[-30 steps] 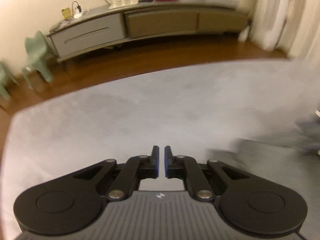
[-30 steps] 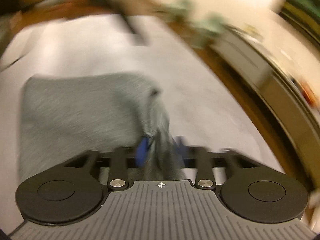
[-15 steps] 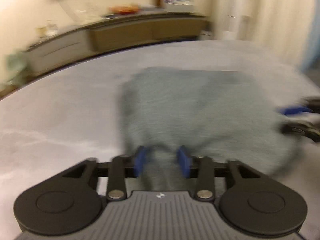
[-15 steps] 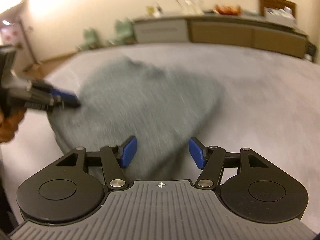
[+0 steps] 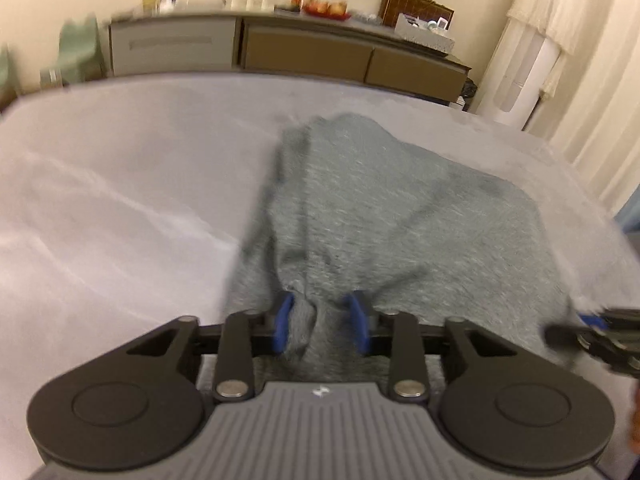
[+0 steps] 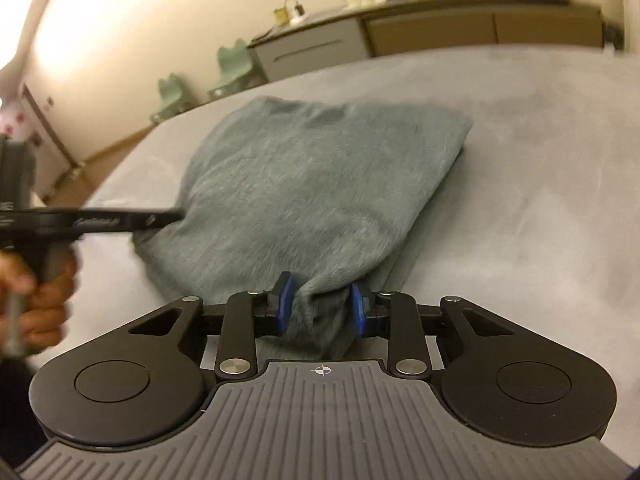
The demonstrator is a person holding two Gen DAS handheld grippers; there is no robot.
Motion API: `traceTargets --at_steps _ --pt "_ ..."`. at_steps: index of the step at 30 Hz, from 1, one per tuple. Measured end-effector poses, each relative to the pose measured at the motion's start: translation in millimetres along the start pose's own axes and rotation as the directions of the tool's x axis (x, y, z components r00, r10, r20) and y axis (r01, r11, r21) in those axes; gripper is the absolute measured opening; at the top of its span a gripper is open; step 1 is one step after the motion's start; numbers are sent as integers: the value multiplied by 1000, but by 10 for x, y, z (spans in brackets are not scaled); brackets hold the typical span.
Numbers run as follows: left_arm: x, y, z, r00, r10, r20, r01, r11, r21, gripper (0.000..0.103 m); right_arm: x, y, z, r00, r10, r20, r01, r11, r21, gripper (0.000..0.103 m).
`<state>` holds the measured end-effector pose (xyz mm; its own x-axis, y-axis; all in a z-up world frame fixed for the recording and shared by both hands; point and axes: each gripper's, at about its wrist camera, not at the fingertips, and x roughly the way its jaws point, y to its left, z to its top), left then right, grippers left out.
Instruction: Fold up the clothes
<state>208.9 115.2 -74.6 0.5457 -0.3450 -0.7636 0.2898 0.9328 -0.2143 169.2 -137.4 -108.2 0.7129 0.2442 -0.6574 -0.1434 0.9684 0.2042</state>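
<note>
While both grippers pinch grey garment, sideboard behind

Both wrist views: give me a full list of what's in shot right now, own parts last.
garment: one, grey-green knit, lying partly folded on the bed, near edge gathered in both claws
bed cover: one, pale grey, under the garment
sideboard: one long low unit, grey and brown fronts, along the far wall
items on sideboard: several, clear glassware and something red, too blurred to name
small chairs: two, mint green, on the floor by the wall
curtains: cream, at the right of the left wrist view
left claw: blue pads, cloth bunched between them
right claw: blue pads, cloth bunched between them
hand: one, gripping the left claw's handle
</note>
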Motion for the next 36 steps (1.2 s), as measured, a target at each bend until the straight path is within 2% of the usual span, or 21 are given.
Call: traceTargets --at_steps 1,2,3,4,5,7,8,10,11,13,15,16,18,20,22,26,30,32,34,35,36 --pt "-3 -56 5 999 -52 -15 52 999 13 26 32 10 4 1000 -18 0 18 1000 -6 30" --pt "-28 -74 12 995 -94 -13 94 996 8 24 36 18 30 992 -125 31 127 991 -52 32" --pt "-74 -41 21 996 -85 6 85 996 -17 23 40 26 56 971 -229 68 235 967 -94 41" --pt "-125 5 31 998 -59 28 60 997 -46 23 31 33 78 944 -315 104 326 937 -126 42" --pt "-175 86 35 998 -39 40 42 996 -83 23 -41 48 80 938 -325 122 340 931 -132 42" --pt "-261 266 36 998 -34 48 42 985 -167 23 -247 170 71 953 -252 166 276 950 -143 53" --pt "-292 307 14 996 -73 45 81 977 -197 23 -344 247 61 959 -211 188 242 957 -159 55" --pt "-330 298 -71 989 -142 39 147 963 -226 24 -414 557 -28 974 -101 203 160 941 -299 60" --pt "-330 241 -135 986 -162 32 165 961 -223 24 -411 721 -86 979 -53 195 125 916 -381 62" --pt "-305 119 -260 983 -183 14 182 960 -213 24 -302 1045 -246 986 -7 167 99 828 -551 62" --pt "-237 51 -323 986 -167 -6 163 965 -206 24 -170 1275 -406 986 -15 167 124 736 -665 60" --pt "-209 44 -331 986 -165 -13 159 966 -206 24 -111 1335 -447 986 -25 166 135 706 -695 60" --pt "-163 59 -338 986 -168 -20 159 963 -217 25 -23 1412 -489 986 -37 162 145 668 -730 60" --pt "-113 96 -334 983 -184 -22 173 954 -246 28 41 1454 -499 987 -41 157 146 648 -748 49" --pt "-92 109 -320 979 -203 -21 190 944 -269 28 28 1444 -466 987 -42 157 146 661 -736 7" --pt "-182 83 -292 973 -225 40 227 932 -281 28 -137 1584 -424 978 -7 210 156 692 -705 5" --pt "-231 32 -288 971 -233 46 237 936 -260 31 -25 1607 -566 987 24 157 95 700 -707 5" --pt "-187 10 -308 976 -216 18 213 943 -257 32 41 1559 -656 991 27 131 75 701 -709 11" --pt "-165 2 -323 984 -176 6 172 951 -256 32 -50 1454 -605 995 54 89 20 739 -673 42" --pt "-170 12 -323 986 -166 12 163 950 -264 32 -104 1389 -569 995 70 72 -7 763 -647 50" --pt "-198 24 -318 987 -161 22 161 949 -272 32 -198 1267 -483 993 90 71 -31 809 -587 56"
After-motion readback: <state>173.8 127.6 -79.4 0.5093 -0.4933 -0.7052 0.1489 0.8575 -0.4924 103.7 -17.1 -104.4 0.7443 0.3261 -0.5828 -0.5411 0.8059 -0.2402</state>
